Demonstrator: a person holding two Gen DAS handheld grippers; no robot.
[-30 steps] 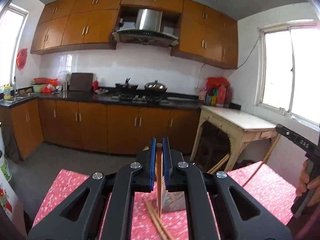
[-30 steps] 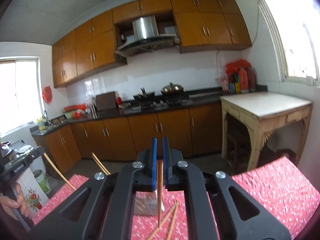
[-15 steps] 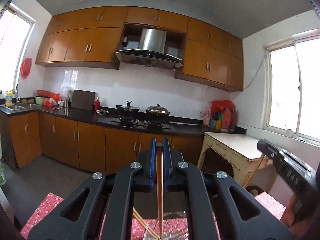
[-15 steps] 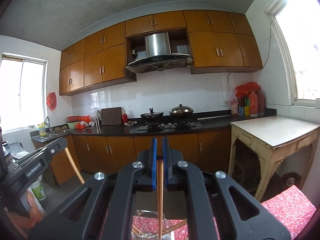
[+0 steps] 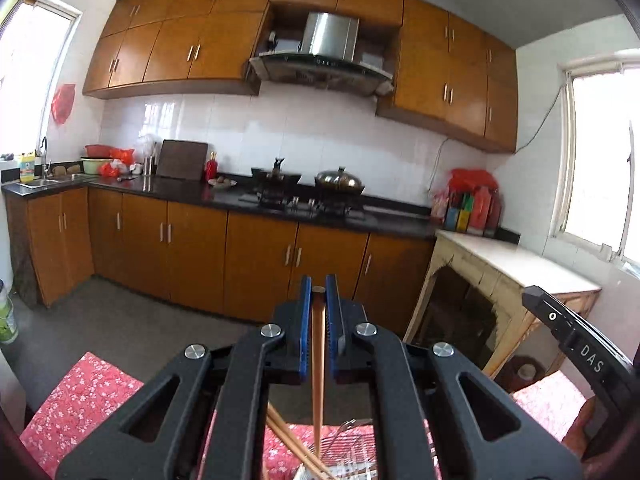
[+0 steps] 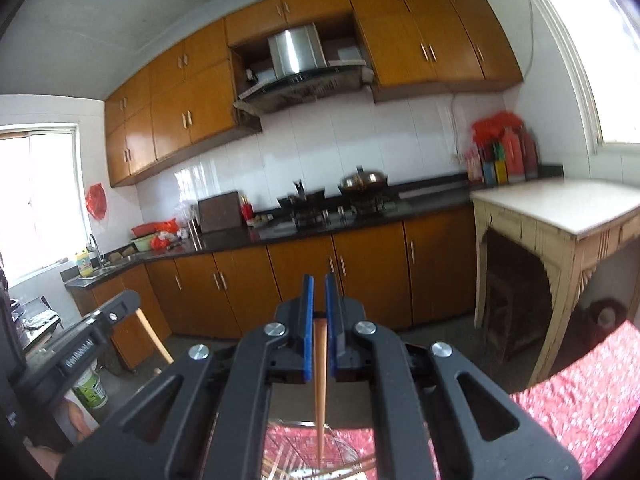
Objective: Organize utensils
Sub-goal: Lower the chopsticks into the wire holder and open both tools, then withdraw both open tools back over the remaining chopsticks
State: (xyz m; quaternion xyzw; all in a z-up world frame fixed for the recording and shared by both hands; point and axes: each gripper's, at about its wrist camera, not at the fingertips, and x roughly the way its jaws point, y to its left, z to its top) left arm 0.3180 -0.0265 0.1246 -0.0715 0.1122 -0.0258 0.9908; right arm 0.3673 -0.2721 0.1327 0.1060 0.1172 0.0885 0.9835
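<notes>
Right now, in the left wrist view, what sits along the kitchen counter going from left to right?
Sink faucet → green basin → dark cutting board → red bottle → black pan → lidded wok → red bags and bottles.

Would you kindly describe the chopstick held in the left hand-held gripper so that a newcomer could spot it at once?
Start at the red flowered tablecloth at the bottom of the left wrist view, then the wire basket on it. The chopstick hangs tip-down over that basket, clamped between the blue pads of the left hand-held gripper. Unlike the loose chopsticks lying slanted below, it stands upright.
</notes>
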